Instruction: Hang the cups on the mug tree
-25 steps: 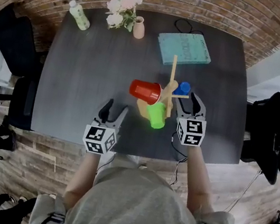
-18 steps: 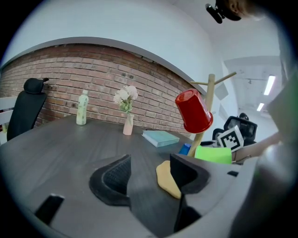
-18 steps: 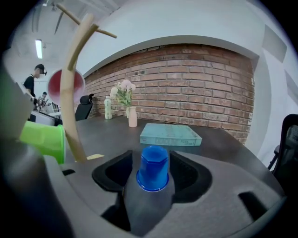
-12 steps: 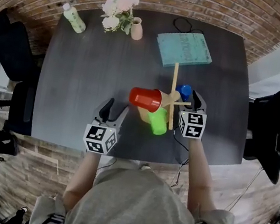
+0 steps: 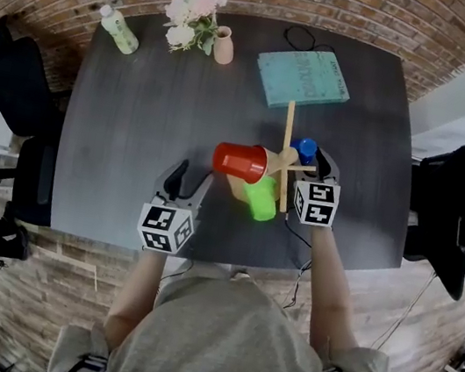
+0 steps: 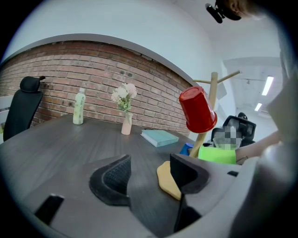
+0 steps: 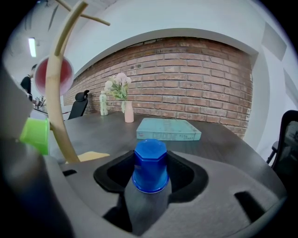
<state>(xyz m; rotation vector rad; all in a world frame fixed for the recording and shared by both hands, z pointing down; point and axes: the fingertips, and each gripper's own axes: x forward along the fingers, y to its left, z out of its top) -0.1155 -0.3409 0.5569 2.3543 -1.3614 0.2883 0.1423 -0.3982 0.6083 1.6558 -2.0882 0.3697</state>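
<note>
The blue cup (image 7: 150, 165) stands upside down on the dark table (image 5: 137, 119), just beside the mug tree (image 5: 290, 124) on its right as seen from the head view. It sits between the jaws of the right gripper (image 5: 315, 161). Those jaws have just been closing in on it and now stand wide on either side of it, close along its sides, with a thin dark gap showing, so they do not clearly press it. The mug tree is a pale wooden pole with pegs on a flat tan base. A red cup (image 5: 239, 161) hangs tilted from a peg on its left side, and a green cup (image 5: 259, 198) hangs lower down, on the side nearer the person. The left gripper (image 5: 191, 178) is near the front edge of the table, left of the tree and apart from it. Its jaws are spread with only bare table between them, and the edge of the tan base shows just past its right jaw. Farther back on the table a teal book (image 5: 303, 77) lies flat behind the tree. A small pink vase (image 5: 225, 46) of pale flowers stands toward the back left, and a light green bottle (image 5: 118, 27) stands near the back left corner. A black cable (image 5: 304, 40) lies by the rear edge. Black office chairs (image 5: 11, 79) stand off both sides of the table, in front of a brick wall.
</note>
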